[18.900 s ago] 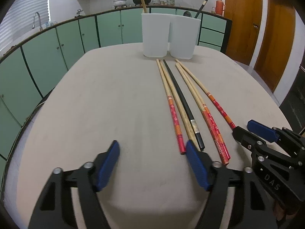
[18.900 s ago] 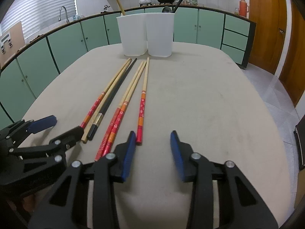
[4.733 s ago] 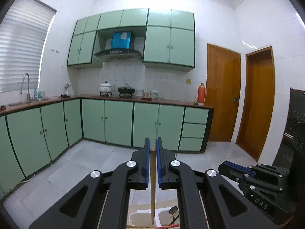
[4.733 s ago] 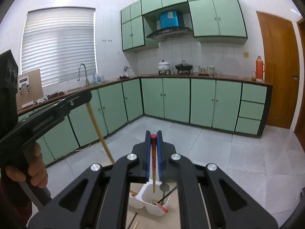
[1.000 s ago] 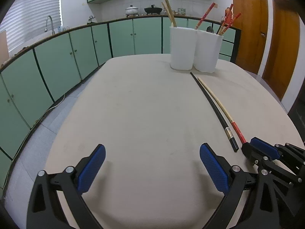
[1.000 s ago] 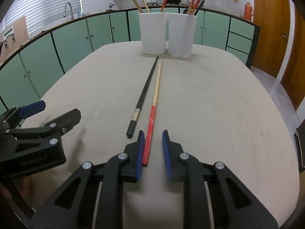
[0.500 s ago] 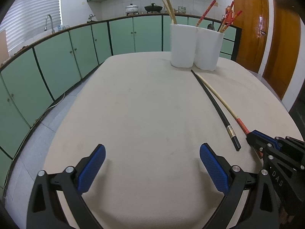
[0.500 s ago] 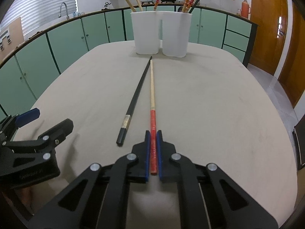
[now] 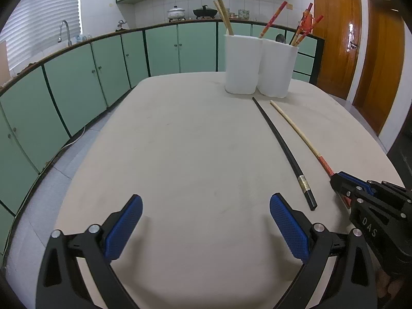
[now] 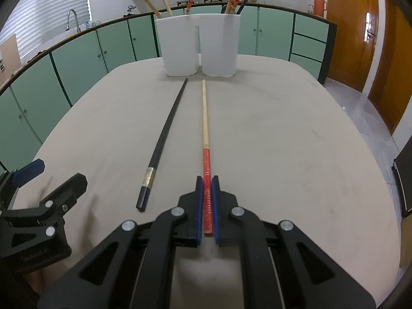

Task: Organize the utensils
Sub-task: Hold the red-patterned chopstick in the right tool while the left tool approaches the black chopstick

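Observation:
My right gripper [image 10: 207,182] is shut on the red end of a red-and-wood chopstick [image 10: 205,118] that lies along the table toward the holder. A black chopstick [image 10: 164,139] lies just left of it, untouched. The white two-part utensil holder [image 10: 198,49] stands at the table's far side with several chopsticks upright in it. My left gripper [image 9: 203,221] is open and empty, low over the near table. In the left wrist view the black chopstick [image 9: 283,146], the red-and-wood chopstick [image 9: 298,131], the holder [image 9: 260,67] and my right gripper [image 9: 340,180] show to the right.
The beige table [image 10: 283,141] has rounded edges all around. Green kitchen cabinets [image 9: 77,82] run behind and to the left. Wooden doors [image 9: 378,59] stand at the right. My left gripper also shows at the left edge of the right wrist view [image 10: 49,172].
My right gripper has closed on the red end of the chopstick and moved forward along it. My left gripper has stayed open and nearly still.

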